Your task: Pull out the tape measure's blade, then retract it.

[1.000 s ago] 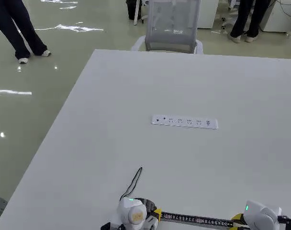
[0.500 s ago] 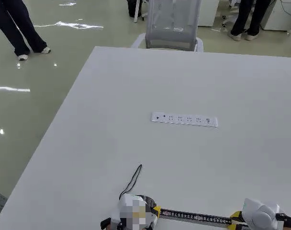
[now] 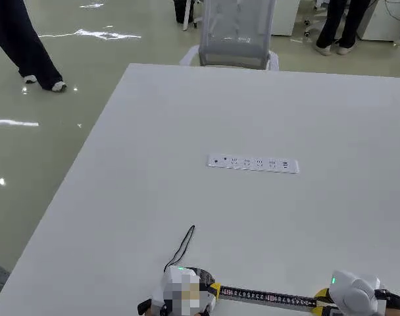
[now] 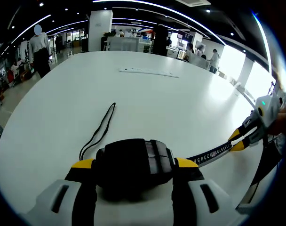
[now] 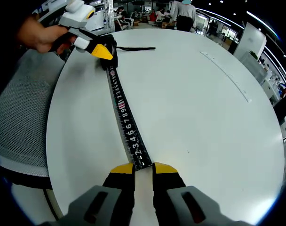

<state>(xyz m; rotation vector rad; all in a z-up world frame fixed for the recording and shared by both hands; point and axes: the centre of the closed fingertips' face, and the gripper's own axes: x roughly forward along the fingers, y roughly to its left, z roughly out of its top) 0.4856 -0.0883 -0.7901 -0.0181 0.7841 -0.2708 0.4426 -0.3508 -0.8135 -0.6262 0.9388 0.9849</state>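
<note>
- Left gripper view: your left gripper has its yellow-tipped fingers clamped on both sides of the black tape measure case, down on the white tabletop.
- A thin black loop strap runs off the case and lies flat on the tabletop, pointing away from you.
- The black blade with white numerals comes out of the case on the side toward your other gripper and reaches across to it.
- Right gripper view: your right gripper has its fingers pressed nearly together, pinching the blade's free end.
- From there the blade runs straight to the case at the far end. You cannot tell whether it touches the tabletop.
- Head view: case and blade sit at the near edge of the tabletop, with the blade stretched between your two grippers.
- A white power strip lies mid-tabletop, well apart from the blade.
- A grey mesh office chair stands at the far edge.
</note>
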